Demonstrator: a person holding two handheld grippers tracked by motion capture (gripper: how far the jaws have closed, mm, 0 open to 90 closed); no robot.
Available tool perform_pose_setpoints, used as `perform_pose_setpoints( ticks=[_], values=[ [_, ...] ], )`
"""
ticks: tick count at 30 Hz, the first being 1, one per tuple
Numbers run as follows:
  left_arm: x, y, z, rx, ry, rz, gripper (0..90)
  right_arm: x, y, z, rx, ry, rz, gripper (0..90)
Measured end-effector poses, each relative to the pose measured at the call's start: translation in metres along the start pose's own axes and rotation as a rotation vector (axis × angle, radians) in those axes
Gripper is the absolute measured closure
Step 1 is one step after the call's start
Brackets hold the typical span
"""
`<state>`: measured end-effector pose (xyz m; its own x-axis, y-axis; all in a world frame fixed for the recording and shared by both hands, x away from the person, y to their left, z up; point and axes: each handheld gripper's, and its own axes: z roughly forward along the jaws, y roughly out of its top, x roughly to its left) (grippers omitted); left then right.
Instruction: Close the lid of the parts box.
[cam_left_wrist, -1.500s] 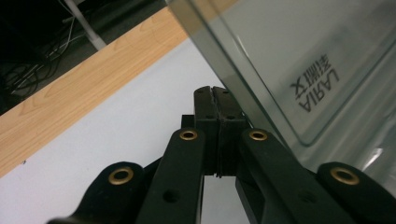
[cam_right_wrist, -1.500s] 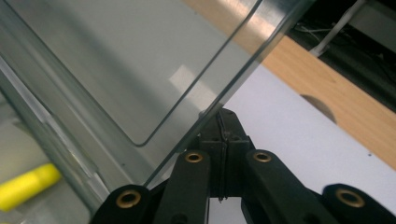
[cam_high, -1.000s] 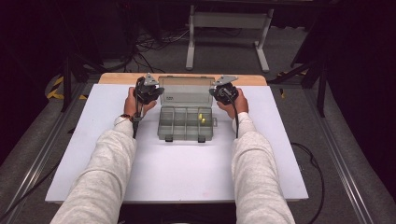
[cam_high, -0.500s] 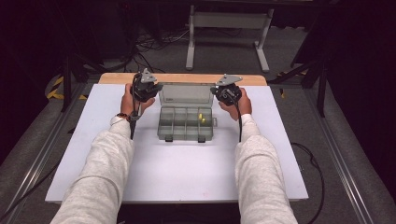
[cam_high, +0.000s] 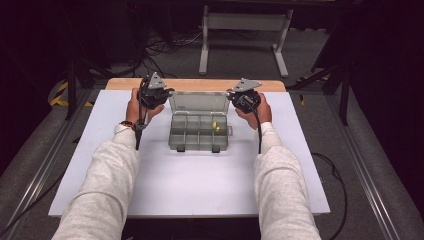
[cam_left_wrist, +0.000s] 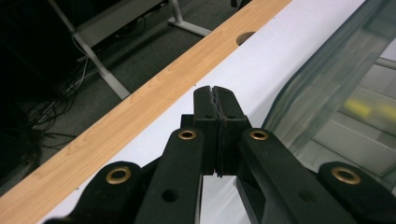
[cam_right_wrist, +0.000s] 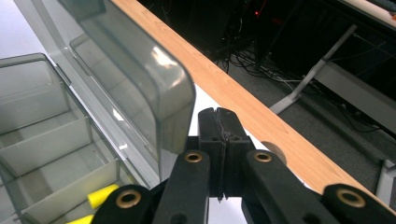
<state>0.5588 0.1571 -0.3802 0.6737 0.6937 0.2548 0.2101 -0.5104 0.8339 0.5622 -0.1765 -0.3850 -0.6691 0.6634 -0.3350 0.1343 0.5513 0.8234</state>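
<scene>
Box sits mid-surface, toward the far side – lid up, standing near upright off the back hinge. Clear grey plastic, compartmented; small yellow bits in a right-hand cell.

Left tongs at the lid's left top corner, right tongs at its right top corner. Both pairs fully closed, pads together, nothing between them – clear in both gripper views. Right tongs are just beside the lid's rounded corner; can't tell whether they touch it. Left tongs hang beside the lid edge, apart from it.

Handling, my read: box is light, stiff, thin-walled, smooth – it'll slide on the white surface if pushed from one side. Lid swings freely on the hinge, so nudge it evenly at both top corners rather than pinch. If a grip is needed, take the lid's top rim or the base side wall; the two front latches are the other handholds. Tilt the base and the yellow bits will spill.
</scene>
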Motion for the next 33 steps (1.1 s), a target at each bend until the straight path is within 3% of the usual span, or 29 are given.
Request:
perform_pose_setpoints(
  ticks=[20,33],
  values=[
    [-0.010,0.014,-0.019,0.028,-0.015,0.095,89.5,0.008,0.012,-0.023,-0.008,0.002,-0.072,90.0],
    [-0.022,0.019,-0.029,0.032,-0.030,0.152,89.9,0.017,0.013,-0.033,-0.002,0.009,-0.059,90.0]
  ],
)
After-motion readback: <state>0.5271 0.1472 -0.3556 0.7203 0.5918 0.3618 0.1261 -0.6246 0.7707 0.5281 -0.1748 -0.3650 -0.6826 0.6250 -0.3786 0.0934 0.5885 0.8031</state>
